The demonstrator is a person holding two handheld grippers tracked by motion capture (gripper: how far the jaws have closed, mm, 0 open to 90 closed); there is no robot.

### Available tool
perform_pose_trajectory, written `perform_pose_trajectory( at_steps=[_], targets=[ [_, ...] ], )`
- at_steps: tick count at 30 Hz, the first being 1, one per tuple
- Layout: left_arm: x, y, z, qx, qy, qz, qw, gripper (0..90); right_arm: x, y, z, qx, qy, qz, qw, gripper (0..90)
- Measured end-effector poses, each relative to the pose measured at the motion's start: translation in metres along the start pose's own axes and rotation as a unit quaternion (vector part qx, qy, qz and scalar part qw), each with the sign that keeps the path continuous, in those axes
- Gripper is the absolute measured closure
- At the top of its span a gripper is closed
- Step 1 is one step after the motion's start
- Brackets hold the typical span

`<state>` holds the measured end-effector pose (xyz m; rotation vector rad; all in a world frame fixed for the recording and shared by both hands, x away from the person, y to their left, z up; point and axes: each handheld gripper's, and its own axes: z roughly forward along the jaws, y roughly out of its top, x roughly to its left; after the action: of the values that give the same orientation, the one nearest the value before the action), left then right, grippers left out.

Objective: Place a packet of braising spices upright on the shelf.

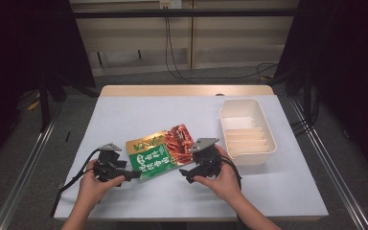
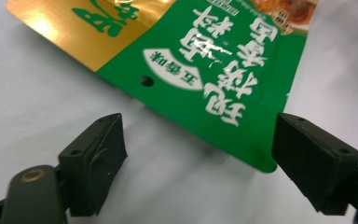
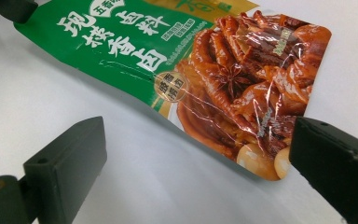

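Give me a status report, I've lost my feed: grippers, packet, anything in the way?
Left gripper open at the packet's green corner. Right gripper open at its red end. Packet flat on table, not gripped. White bin stands off to the side, clear.

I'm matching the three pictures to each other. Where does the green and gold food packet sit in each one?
High view: the packet lies flat at the table's middle, between the two grippers.
Left gripper view: its green end fills the upper middle, one corner reaching toward the right-hand jaw.
Right gripper view: it spans the top, its food-photo end near the right-hand jaw.
Shared landmark: the large white characters on the green panel.
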<state>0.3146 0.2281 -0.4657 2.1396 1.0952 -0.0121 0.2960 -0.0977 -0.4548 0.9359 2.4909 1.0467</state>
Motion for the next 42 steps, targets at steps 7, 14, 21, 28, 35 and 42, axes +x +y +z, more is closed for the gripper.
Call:
perform_pose_trajectory(
  at_steps=[7, 14, 21, 28, 35, 42],
  targets=[
    [-0.001, 0.002, 0.008, 0.001, -0.012, -0.011, 0.9999, 25.1, -0.001, 0.000, 0.000, 0.001, -0.001, 0.003, 1.0000, 3.9],
    [-0.010, 0.007, 0.015, 0.007, -0.007, 0.016, 0.9998, 30.5, -0.003, 0.000, -0.001, 0.000, 0.000, 0.001, 1.0000, 4.0],
    [-0.010, 0.008, 0.017, -0.001, -0.005, 0.020, 0.9998, 38.3, -0.002, 0.000, -0.001, -0.002, 0.001, 0.001, 1.0000, 4.1],
    [-0.011, 0.008, 0.020, -0.016, -0.021, 0.024, 0.9994, 52.6, -0.003, 0.001, -0.002, 0.001, -0.002, 0.005, 1.0000, 4.1],
    [-0.009, 0.010, 0.017, -0.031, -0.036, 0.011, 0.9988, 72.8, -0.002, 0.001, 0.000, 0.001, -0.002, -0.001, 1.0000, 4.5],
    [-0.009, 0.015, 0.007, -0.037, -0.026, -0.005, 0.9989, 85.4, -0.003, 0.001, 0.000, 0.000, 0.001, -0.004, 1.0000, 4.5]
  ],
)
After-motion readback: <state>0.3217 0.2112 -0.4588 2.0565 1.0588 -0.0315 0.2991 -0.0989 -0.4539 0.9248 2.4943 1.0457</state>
